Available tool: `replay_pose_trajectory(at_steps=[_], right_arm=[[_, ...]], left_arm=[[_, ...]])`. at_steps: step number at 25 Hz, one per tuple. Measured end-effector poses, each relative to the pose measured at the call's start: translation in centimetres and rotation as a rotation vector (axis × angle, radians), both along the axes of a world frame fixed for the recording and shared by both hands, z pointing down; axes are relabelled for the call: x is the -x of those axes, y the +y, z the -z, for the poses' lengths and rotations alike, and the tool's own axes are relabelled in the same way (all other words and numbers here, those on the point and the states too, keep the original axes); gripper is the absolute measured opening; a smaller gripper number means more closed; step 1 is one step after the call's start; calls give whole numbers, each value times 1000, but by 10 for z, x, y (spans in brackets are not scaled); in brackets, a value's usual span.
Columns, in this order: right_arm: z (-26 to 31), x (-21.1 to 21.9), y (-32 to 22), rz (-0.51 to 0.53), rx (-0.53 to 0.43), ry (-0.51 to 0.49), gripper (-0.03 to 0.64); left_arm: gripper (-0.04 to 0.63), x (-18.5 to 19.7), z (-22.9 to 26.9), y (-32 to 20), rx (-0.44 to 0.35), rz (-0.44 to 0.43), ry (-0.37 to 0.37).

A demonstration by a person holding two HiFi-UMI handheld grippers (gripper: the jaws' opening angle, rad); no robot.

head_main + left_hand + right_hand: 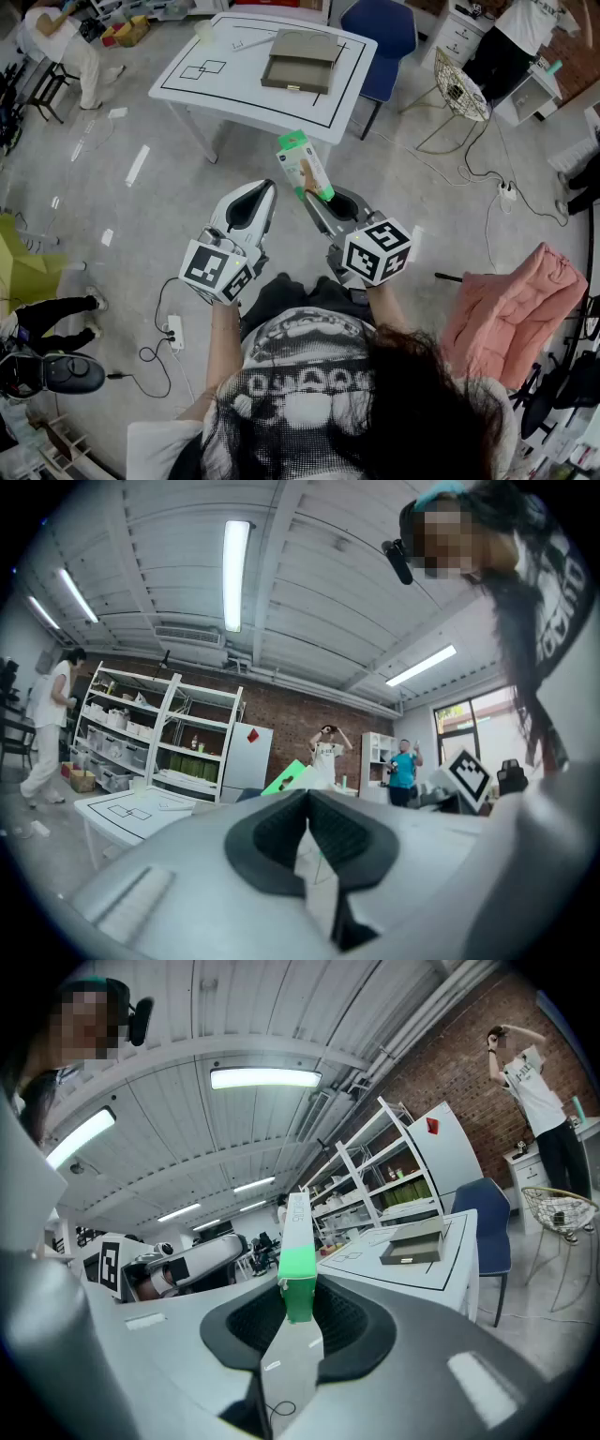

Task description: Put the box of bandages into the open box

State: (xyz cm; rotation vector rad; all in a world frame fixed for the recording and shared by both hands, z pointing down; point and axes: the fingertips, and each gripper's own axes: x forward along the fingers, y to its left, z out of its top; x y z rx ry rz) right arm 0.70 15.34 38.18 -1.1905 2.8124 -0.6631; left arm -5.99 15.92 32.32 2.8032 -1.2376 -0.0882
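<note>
Far off, the white surface [187,89] carried the open box [300,61]. Right gripper [321,199] fingers pinched the box of bandages [305,164] aloft, well short of it; left gripper [264,190] fingers sat together, empty. Carrying step, apparently; next, bring it over the open box.

We see our left gripper [307,797] with its dark pads drawn together and nothing between them. Just above them peeks a green corner of the box of bandages [284,779]. At left stands a white table [131,810], with shelving [159,742] against the brick wall behind.
</note>
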Motion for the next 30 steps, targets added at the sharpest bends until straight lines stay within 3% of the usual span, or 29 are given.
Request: replay_pose_trajectory(at_steps=[14, 24, 30], right_arm=[[-2, 31, -5, -6, 24, -18, 87], [-10, 55, 0, -58, 36, -12, 87], [-16, 51, 0, -122, 56, 13, 87]], left_arm=[[0, 32, -4, -4, 7, 6, -44], [0, 59, -6, 1, 3, -64, -72], [0, 69, -13, -5, 17, -96, -50]])
